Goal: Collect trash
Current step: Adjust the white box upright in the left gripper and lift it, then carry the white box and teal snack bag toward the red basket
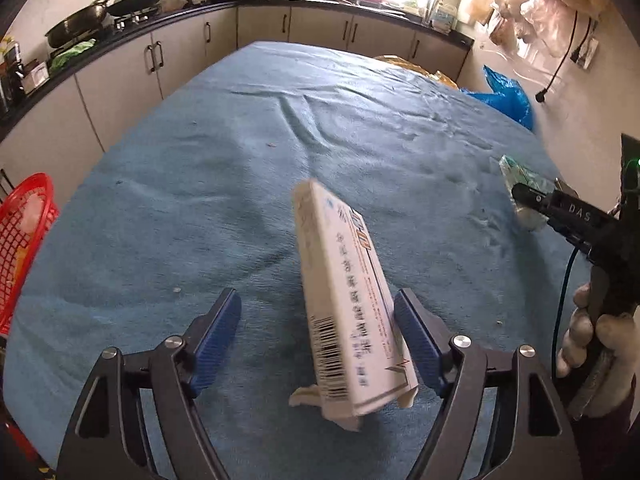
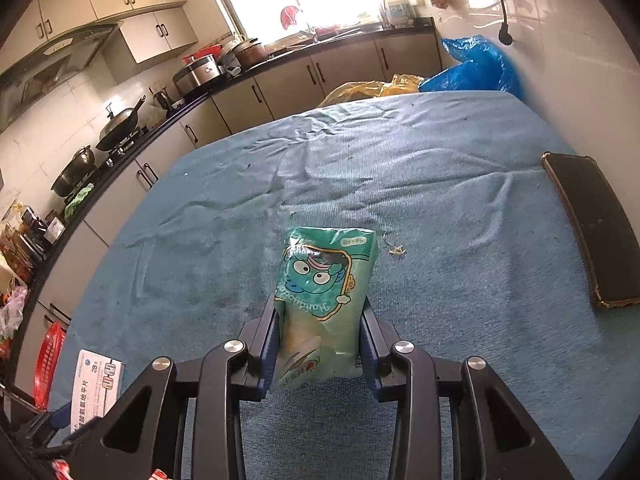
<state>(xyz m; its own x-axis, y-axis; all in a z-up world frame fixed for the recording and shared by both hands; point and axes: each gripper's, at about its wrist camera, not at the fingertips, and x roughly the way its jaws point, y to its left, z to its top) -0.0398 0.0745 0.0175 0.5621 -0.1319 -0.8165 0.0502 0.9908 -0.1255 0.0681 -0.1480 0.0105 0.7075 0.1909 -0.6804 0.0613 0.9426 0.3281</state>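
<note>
White medicine box (image 1: 352, 312): lies between the spread pads of the left gripper (image 1: 318, 336), leaning on the right pad, free of the left one, long axis running away along the fingers. Right gripper (image 2: 320, 344): closed on green tissue pack (image 2: 320, 300), above the blue cloth (image 2: 440, 220). Red basket (image 1: 24, 248): off the table's left edge, nearer the left hand.

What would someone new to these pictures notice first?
Probably the white medicine box, tilted between the open jaws of the left gripper above the blue tablecloth. Next, the green cartoon tissue pack, clamped in the right gripper. A black phone lies at the cloth's right edge, and a red basket sits off its left side.
</note>
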